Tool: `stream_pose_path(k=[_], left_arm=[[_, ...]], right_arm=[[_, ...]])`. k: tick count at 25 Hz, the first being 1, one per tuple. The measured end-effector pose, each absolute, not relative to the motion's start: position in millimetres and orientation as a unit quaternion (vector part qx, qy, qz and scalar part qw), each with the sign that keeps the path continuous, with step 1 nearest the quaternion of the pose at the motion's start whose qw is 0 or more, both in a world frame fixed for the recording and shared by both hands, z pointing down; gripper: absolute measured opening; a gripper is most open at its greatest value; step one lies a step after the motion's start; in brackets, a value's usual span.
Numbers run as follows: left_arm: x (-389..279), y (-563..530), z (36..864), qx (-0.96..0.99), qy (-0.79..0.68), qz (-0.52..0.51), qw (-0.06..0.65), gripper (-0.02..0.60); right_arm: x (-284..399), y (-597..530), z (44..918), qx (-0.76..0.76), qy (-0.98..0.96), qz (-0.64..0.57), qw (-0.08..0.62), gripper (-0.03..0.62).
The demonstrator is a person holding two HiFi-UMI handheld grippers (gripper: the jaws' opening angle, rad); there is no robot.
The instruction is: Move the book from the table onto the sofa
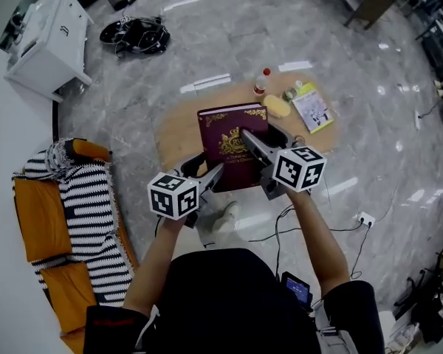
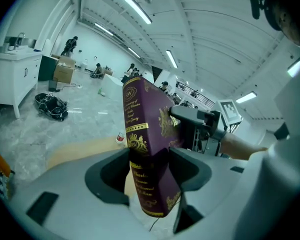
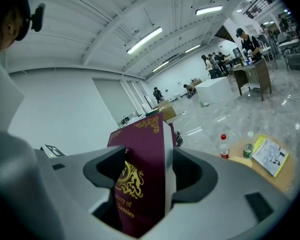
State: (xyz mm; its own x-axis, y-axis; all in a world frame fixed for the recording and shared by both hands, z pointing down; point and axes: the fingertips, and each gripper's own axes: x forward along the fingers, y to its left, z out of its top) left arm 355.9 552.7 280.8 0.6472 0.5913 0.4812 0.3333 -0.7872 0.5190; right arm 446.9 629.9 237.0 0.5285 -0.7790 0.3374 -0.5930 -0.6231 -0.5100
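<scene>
**Jaws of both grippers clamped on the book; book held over the table**

Jaws, left gripper (image 2: pixel 151 156): pressed on the two covers of the maroon book (image 1: pixel 232 142), with the gold-lettered spine facing that gripper's camera. Jaws stand wide, book filling the gap.

Jaws, right gripper (image 3: pixel 147 169): likewise clamped across the book at the opposite side, where the white page edges show beside the gold crest on the cover.

Head view: the person holds the book at centre frame, cover up, over the near edge of the low wooden table (image 1: pixel 173 135). It appears clear of the tabletop.

On the table's far side, centre-right: a red-capped bottle (image 1: pixel 261 82) and a yellow booklet (image 1: pixel 313 108).

The orange sofa (image 1: pixel 40 220), draped with a striped throw (image 1: pixel 88 198), sits at lower left, well apart from the book.

A white cabinet (image 1: pixel 48 39) stands at upper left.
</scene>
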Motion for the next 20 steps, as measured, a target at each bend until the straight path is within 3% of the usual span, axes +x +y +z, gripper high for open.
stream_pose_path(k=[15, 20], left_arm=[[305.8, 494.1, 231.2, 0.925, 0.136, 0.284, 0.211, 0.256], [272.5, 423.3, 223.8, 0.94, 0.065, 0.25, 0.225, 0.253]], right_arm=[[410.9, 551.3, 188.3, -0.794, 0.527, -0.263, 0.149, 0.301], [383.7, 466.8, 180.1, -0.752, 0.591, -0.258, 0.135, 0.301]])
